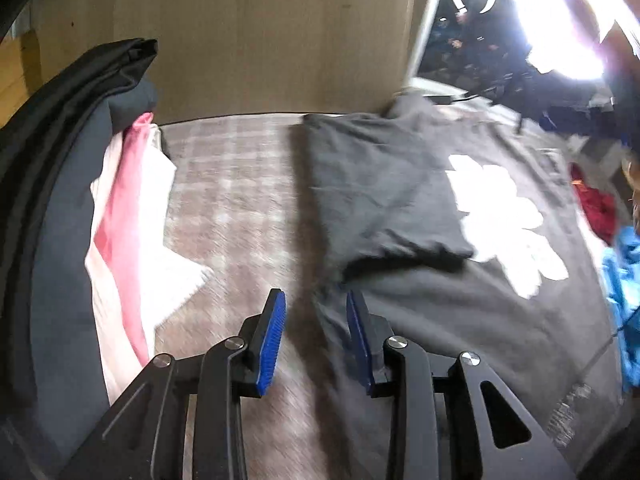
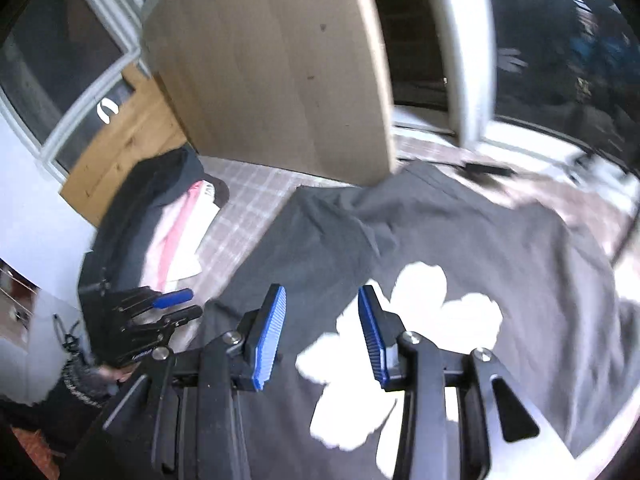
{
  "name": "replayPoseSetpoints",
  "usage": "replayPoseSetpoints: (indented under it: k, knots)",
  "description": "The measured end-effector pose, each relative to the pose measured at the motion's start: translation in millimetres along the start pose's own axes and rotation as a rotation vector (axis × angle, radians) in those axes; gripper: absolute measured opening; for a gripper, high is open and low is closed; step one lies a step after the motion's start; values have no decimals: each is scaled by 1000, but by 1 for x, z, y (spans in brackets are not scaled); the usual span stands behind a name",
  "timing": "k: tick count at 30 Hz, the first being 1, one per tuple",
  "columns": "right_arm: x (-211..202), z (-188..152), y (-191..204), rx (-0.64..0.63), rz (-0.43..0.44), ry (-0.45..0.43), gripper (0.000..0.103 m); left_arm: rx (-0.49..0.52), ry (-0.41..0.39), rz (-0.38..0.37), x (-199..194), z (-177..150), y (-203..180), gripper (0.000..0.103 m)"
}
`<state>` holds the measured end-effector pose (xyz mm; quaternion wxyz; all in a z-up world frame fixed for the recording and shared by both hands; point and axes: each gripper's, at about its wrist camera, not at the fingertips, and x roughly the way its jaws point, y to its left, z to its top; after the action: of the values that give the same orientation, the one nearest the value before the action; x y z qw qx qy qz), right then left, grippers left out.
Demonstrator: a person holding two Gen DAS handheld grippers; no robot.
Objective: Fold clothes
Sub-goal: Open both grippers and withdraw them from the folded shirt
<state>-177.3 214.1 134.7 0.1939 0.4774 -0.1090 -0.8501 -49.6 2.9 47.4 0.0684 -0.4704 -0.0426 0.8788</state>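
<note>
- Left wrist view: the left tool [image 1: 316, 312] hangs low over the bed [image 1: 240, 208], its blue-padded jaws parted with nothing between them. It sits at the near left edge of the dark T-shirt [image 1: 400, 200].
- The dark T-shirt lies spread on the checked bed cover, right of centre. Its left side is turned inward, so that a sleeve flap partly covers the white flower print [image 1: 508, 224]. In my judgement this is one side fold, laid to narrow the shirt.
- A pile of clothes [image 1: 120, 216], dark, pink and white, lies at the left edge of the bed, well apart from the shirt. It is probably kept aside to leave working room, though whether it is sorted or folded cannot be told.
- Red and blue garments [image 1: 608, 232] lie bunched at the right edge, partly blurred.
- Right wrist view: the right tool [image 2: 322, 316] hovers over the flower print [image 2: 420, 312] near the middle of the shirt [image 2: 520, 260], jaws apart and empty.
- The left tool [image 2: 176, 304] shows at the near left, beside the shirt's left edge and near the pile [image 2: 176, 232].
- A wooden board [image 2: 272, 68] stands at the far end of the bed, and the shirt's far corner reaches its foot.
- Judgement: with both tools empty, the right side, which lies flat, appears still to need turning in.
</note>
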Motion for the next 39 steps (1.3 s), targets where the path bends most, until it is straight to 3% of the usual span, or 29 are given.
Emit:
replayPoseSetpoints:
  k: [6, 13, 16, 20, 22, 26, 33, 36, 39]
  knots:
    - [-34, -49, 6, 58, -45, -10, 38, 11, -33, -25, -9, -5, 0, 31]
    - [-90, -98, 19, 116, -43, -39, 38, 98, 67, 81, 36, -5, -4, 31]
    - [-138, -118, 15, 177, -72, -108, 38, 86, 59, 49, 19, -10, -1, 31]
    - [-194, -142, 18, 231, -175, -206, 57, 42, 14, -55, -31, -22, 2, 39]
    - [-201, -143, 29, 224, -202, -227, 57, 31, -5, -99, -57, -38, 3, 42]
    - [-179, -129, 58, 163, -179, -215, 57, 34, 1, -139, -102, -91, 1, 42]
    - [-86, -70, 119, 15, -186, -90, 57, -107, 97, -175, -157, -204, 20, 42]
    - [-49, -47, 140, -30, -171, -43, 57, -189, 111, -213, -175, -243, 19, 42]
    - [-16, -25, 151, -54, -172, 8, 57, -190, 96, -225, -185, -268, 4, 42]
